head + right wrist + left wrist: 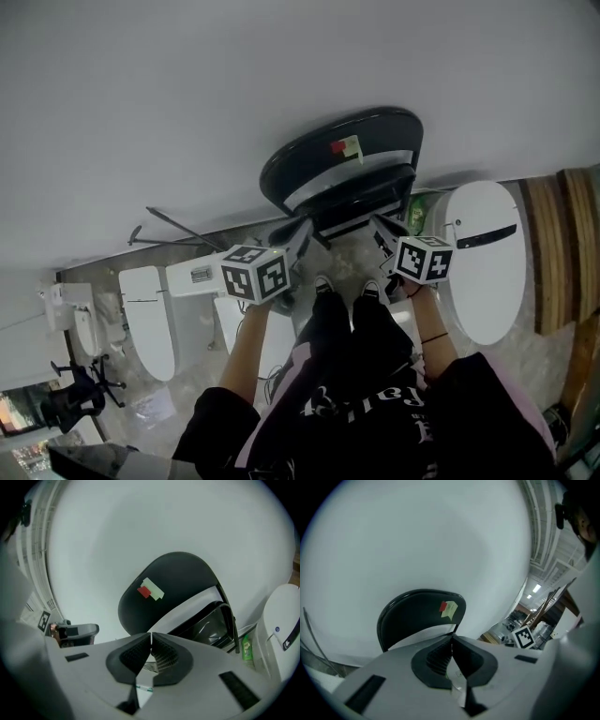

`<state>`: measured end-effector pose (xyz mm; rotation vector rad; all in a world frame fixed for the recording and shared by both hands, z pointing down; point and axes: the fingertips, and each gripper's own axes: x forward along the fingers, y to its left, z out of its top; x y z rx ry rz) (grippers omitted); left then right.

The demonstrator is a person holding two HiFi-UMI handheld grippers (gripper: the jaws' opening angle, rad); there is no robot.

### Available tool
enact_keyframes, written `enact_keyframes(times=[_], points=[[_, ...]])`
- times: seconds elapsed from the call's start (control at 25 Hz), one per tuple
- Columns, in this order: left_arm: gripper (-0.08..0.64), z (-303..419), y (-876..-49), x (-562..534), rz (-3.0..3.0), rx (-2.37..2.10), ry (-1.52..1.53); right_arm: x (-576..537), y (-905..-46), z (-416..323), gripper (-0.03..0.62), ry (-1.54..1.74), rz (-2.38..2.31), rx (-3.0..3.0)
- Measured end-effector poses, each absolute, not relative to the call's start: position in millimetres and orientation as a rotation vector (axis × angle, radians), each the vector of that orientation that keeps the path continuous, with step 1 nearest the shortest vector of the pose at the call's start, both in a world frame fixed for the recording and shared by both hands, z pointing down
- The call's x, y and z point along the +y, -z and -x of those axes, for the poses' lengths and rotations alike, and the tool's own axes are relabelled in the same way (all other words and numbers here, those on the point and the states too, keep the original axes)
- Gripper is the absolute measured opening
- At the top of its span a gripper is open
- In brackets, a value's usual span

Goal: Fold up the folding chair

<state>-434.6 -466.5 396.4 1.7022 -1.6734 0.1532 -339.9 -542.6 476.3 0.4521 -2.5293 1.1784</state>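
Observation:
A black folding chair (342, 155) stands against the white wall, with a red and a pale sticker on its backrest (178, 583). Its glossy seat (206, 620) looks tipped up steeply, close under the back. My left gripper (302, 232) hangs just in front of the chair's left side, jaws shut with nothing between them (452, 637). My right gripper (380, 230) hovers in front of the chair's right side, also shut and empty (150, 634). Neither gripper touches the chair (417, 616).
A white toilet (483, 258) stands right beside the chair, with a green bottle (413, 214) between them. Several more white toilets (150, 319) line the left. Thin metal rods (178, 230) lie on the floor at left, and wooden slats (562, 244) stand at far right. The person's feet (323, 284) are before the chair.

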Motion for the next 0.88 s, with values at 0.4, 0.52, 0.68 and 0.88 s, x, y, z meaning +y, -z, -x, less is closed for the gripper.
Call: enact_keyframes(times=[0.4,0.52,0.68,0.88], points=[[0.005,423,-431,-382,-1.646,-1.645,-0.097,-476,-484,339,0.014,-1.213,-0.459,-2.51],[0.005,412,-427,-344,-1.701,-1.6,-0.063,-439,-479,339,0.014,-1.202,-0.483,-2.514],[0.005,403,-425,-282,-1.751,-1.556,-0.057,-380,-467,336,0.014,-1.192,-0.531,-2.535],[0.005,392,-428,-208,-1.796,-1.491,-0.038,-306,-459,321,0.014,-1.192,-0.623,-2.545]])
